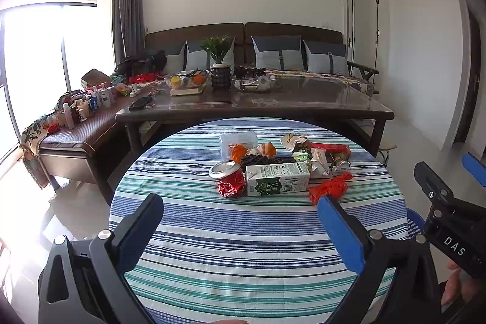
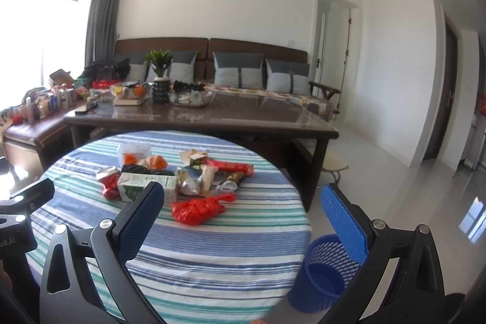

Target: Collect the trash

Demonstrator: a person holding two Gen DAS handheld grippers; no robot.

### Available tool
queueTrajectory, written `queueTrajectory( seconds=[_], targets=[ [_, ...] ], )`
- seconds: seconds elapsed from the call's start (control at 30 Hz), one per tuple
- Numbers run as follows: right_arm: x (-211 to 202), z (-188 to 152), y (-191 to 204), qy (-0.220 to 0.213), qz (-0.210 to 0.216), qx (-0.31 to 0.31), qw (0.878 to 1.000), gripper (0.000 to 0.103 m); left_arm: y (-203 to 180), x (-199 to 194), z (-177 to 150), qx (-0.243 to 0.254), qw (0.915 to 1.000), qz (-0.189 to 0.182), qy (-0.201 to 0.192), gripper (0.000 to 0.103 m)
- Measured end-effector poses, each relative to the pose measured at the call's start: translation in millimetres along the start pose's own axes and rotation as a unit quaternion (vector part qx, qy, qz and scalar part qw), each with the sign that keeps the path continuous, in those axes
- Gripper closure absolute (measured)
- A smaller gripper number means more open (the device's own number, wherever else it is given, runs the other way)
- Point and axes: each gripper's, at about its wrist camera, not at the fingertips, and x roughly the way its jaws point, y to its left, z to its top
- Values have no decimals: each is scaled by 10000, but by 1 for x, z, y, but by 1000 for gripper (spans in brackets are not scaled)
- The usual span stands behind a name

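Note:
A heap of trash lies on the round striped table (image 1: 212, 233) (image 2: 212, 257): a crushed red can (image 1: 229, 179) (image 2: 109, 182), a green-and-white milk carton (image 1: 278, 179) (image 2: 142, 185), a crumpled red plastic bag (image 1: 329, 187) (image 2: 197, 208), a black bag (image 1: 264, 160), wrappers and a clear box (image 1: 238, 141). My left gripper (image 1: 240, 208) is open, hovering short of the can and carton. My right gripper (image 2: 243, 199) is open too, above the table's right edge. A blue mesh bin (image 2: 325, 272) (image 1: 414, 222) stands on the floor right of the table.
A dark coffee table (image 1: 303, 108) with a plant, fruit bowl and phone stands behind the round table. Farther back are a sofa (image 1: 273, 50) with cushions and a cluttered bench (image 1: 76, 123) by the window. White tiled floor lies to the right.

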Motion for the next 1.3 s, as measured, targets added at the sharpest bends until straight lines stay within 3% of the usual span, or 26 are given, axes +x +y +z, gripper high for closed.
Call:
queueTrajectory(
  seconds=[1.3],
  targets=[
    [2,-4,7,33,24,-88,10000,0,6,3,-2,-43,10000,18,47,0]
  ],
)
